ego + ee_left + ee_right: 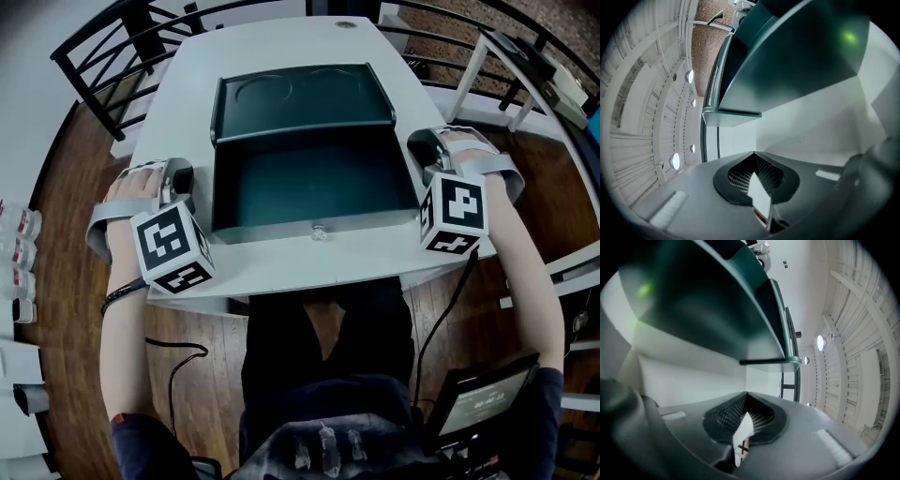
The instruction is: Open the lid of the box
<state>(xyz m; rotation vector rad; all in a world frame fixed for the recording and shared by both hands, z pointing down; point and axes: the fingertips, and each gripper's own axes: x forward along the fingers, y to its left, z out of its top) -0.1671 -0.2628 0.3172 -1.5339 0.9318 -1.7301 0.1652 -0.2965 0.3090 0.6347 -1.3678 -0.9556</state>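
lid [305,98] already up, ahead of both grippers; box [314,187] between them, apparently empty. task looks done. left gripper [180,178], right gripper [427,152]: jaws closed, holding nothing.

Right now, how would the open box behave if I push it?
The box looks rigid and straight-walled: probably slides whole, no flexing. Its lid stands open at the back; a push there might swing it. Inside looks empty, so likely light.
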